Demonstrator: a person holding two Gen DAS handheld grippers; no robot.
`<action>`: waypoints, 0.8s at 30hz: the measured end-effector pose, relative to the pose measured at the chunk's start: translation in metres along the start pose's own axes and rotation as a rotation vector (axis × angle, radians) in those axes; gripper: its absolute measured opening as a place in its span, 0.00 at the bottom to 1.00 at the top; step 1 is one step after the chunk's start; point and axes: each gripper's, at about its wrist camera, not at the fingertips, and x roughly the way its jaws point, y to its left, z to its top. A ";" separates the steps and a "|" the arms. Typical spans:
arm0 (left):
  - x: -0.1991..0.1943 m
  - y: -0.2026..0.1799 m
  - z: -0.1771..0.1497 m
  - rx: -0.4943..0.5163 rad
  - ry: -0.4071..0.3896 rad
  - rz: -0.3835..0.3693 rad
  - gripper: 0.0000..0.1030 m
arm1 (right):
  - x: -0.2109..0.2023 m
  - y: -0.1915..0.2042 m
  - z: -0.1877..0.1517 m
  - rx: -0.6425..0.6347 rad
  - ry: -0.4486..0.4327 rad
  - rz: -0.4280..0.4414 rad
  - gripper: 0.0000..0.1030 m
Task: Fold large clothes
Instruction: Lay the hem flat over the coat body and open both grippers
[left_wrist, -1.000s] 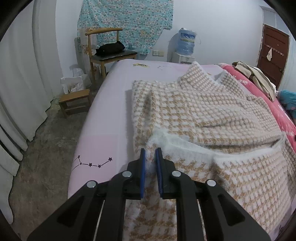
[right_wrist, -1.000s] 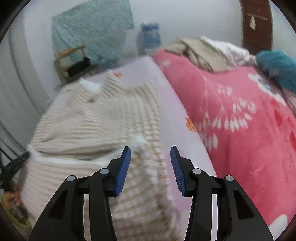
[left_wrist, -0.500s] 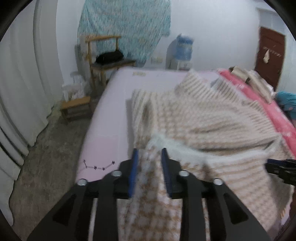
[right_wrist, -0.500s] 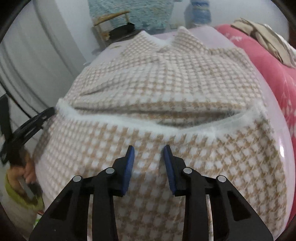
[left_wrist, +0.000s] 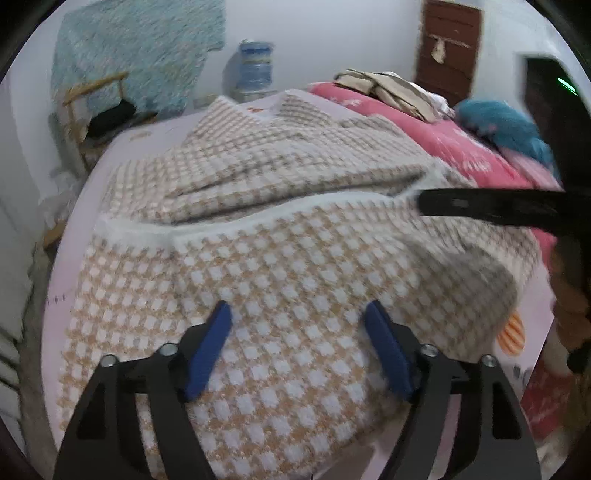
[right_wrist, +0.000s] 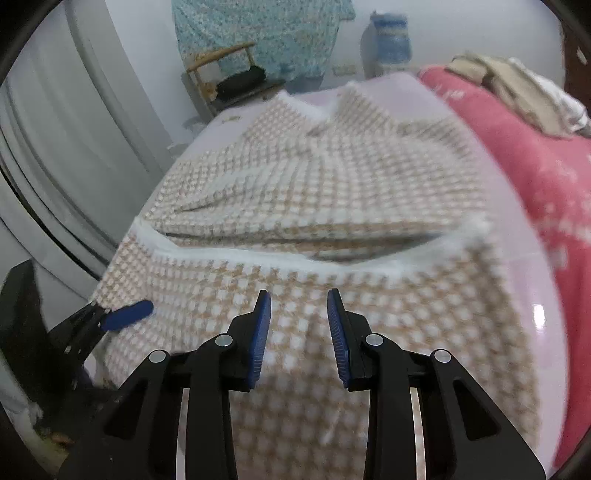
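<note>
Tan-and-white checked fleece garment (left_wrist: 280, 258) lies spread over the lilac bed sheet (right_wrist: 229, 122), fuzzy white lining showing as a band where the near part is folded up over the rest, collar points at 12 o'clock in the right wrist view. No readable writing or labels anywhere; both views are blurred. A blue water jug (right_wrist: 391, 37) stands by the wall at 1 o'clock, its contents not discernible. A wooden chair (right_wrist: 221, 77) at 11 o'clock carries a dark bag (right_wrist: 242, 79). The left gripper (left_wrist: 297, 343) hangs over the near checked panel, jaws wide and just opened, nothing pinched. The right gripper (right_wrist: 299, 332) hangs over the same panel, jaws narrower with a clear gap, pads not pressing cloth. A red floral blanket (right_wrist: 535, 155) lies at 3 o'clock.
</note>
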 end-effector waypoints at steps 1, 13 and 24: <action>0.003 0.004 0.000 -0.028 0.014 -0.014 0.80 | -0.006 -0.002 -0.003 -0.007 -0.007 -0.028 0.28; 0.004 0.009 -0.002 -0.083 0.057 -0.032 0.83 | -0.028 -0.029 -0.026 0.039 -0.007 -0.054 0.29; 0.009 0.010 0.002 -0.079 0.060 -0.015 0.84 | -0.011 0.014 -0.079 -0.108 0.098 -0.034 0.30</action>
